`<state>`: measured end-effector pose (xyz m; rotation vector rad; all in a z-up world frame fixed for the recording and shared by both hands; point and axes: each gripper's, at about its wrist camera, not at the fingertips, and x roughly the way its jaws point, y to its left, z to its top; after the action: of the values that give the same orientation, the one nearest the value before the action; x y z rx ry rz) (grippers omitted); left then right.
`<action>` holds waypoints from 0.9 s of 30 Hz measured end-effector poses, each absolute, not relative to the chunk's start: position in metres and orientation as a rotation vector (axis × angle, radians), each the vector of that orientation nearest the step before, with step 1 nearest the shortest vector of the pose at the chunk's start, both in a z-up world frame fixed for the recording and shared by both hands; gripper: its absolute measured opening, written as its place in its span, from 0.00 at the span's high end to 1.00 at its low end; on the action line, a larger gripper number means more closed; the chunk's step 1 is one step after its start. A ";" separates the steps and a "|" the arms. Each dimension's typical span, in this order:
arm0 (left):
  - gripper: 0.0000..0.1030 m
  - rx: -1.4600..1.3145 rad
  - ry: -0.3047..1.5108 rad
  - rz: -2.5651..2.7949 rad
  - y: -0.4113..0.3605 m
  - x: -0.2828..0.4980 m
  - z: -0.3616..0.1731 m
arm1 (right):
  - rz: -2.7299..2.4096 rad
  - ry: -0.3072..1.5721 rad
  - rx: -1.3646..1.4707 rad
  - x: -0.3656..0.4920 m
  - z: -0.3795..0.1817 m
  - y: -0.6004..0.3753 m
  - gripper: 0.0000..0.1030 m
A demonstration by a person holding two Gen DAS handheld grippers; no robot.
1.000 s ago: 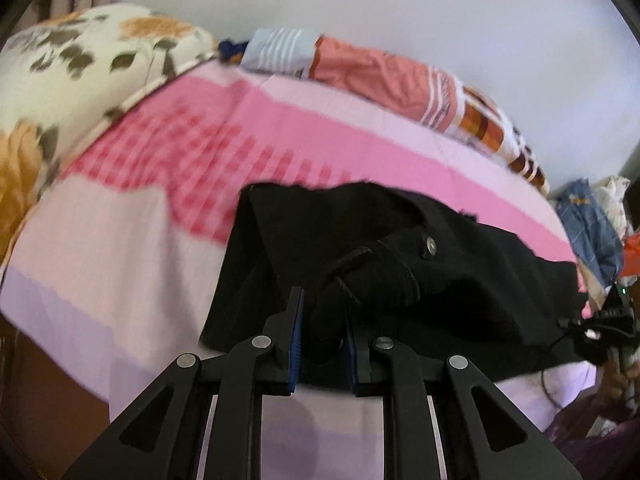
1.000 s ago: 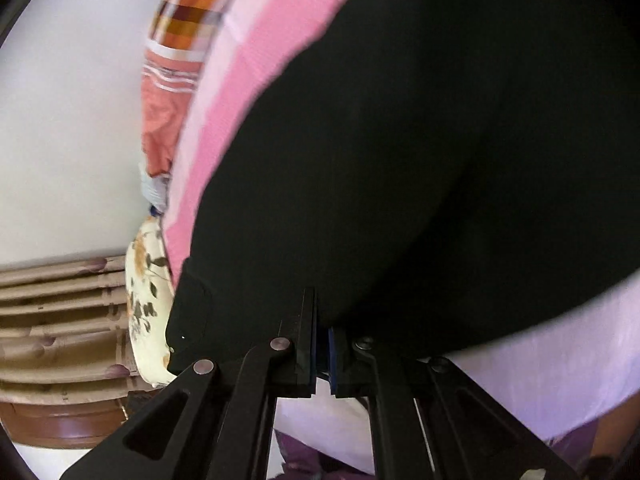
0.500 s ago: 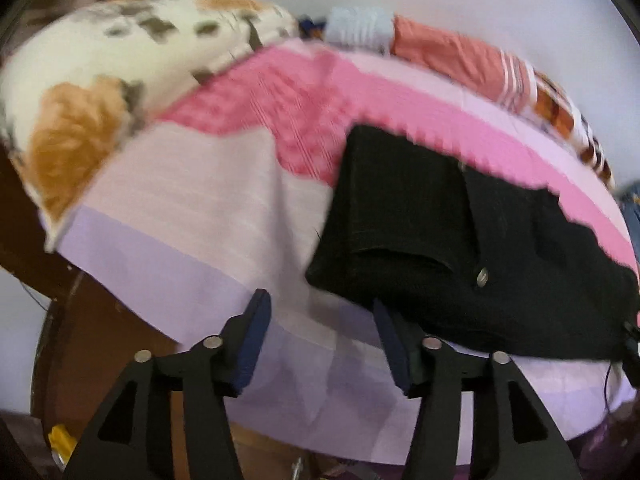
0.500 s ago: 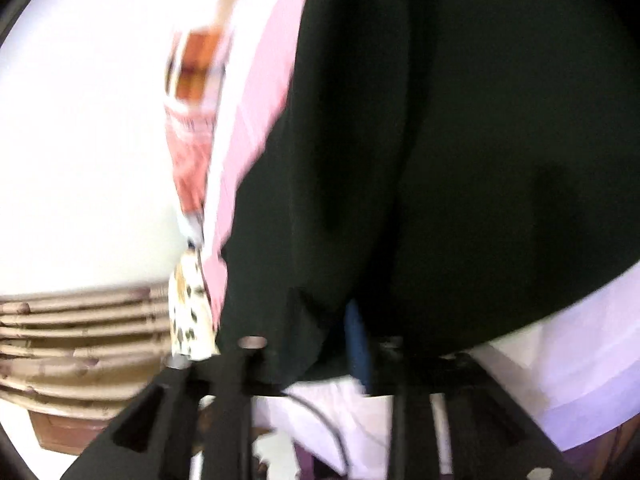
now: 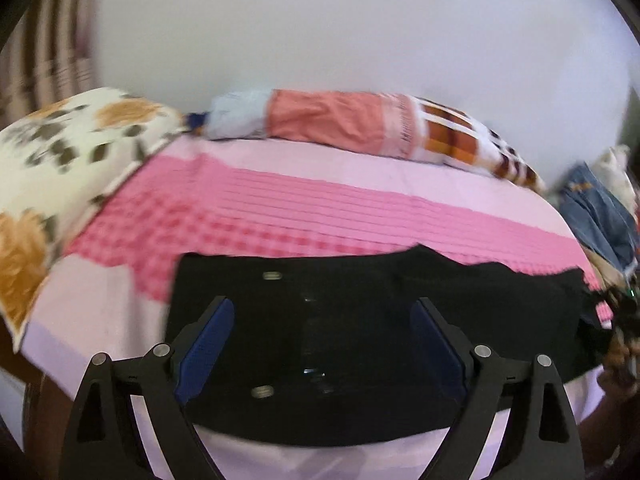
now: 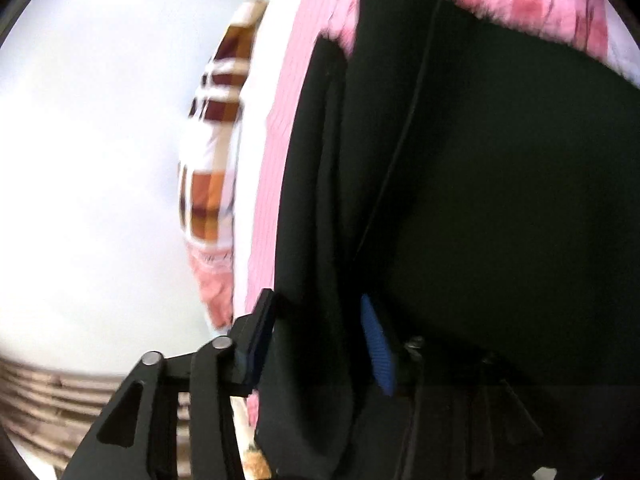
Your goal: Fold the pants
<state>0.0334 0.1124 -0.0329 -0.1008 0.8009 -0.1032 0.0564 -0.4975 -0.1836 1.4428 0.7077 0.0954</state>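
Black pants (image 5: 360,320) lie folded in half lengthwise on the pink bed sheet (image 5: 280,208), waistband with metal buttons toward me. My left gripper (image 5: 322,328) is wide open just above the waistband and holds nothing. In the right wrist view the pants (image 6: 500,200) fill the frame. My right gripper (image 6: 320,340) is open, with a thick fold of the black fabric lying between its blue pads (image 6: 378,344).
A floral pillow (image 5: 52,168) lies at the bed's left. A rolled orange and checked blanket (image 5: 360,124) runs along the white wall. Jeans and other clothes (image 5: 596,208) are piled at the right. The bed's near edge is just below the pants.
Both grippers have let go of the pants and opened. The left one drew back and swung over the waistband; the pants now lie flat on the bed.
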 end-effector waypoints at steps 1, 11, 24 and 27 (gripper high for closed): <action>0.13 -0.095 0.813 -0.123 0.103 0.037 -0.035 | 0.096 0.704 1.462 0.058 -0.185 -0.500 0.69; 0.13 -0.097 0.887 -0.196 0.065 0.051 -0.051 | 0.059 0.704 1.525 0.056 -0.198 -0.519 0.88; 0.13 -0.191 0.997 -0.198 0.070 0.062 -0.066 | 0.060 0.633 1.346 0.040 -0.128 -0.531 0.94; 0.13 -0.201 0.995 -0.190 0.073 0.060 -0.064 | 0.027 0.569 1.332 -0.007 -0.105 -0.534 0.94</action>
<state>0.0603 0.0726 -0.0638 -0.2010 0.9951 -0.1901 -0.0065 -0.5340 -0.1054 1.3317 0.5693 0.0274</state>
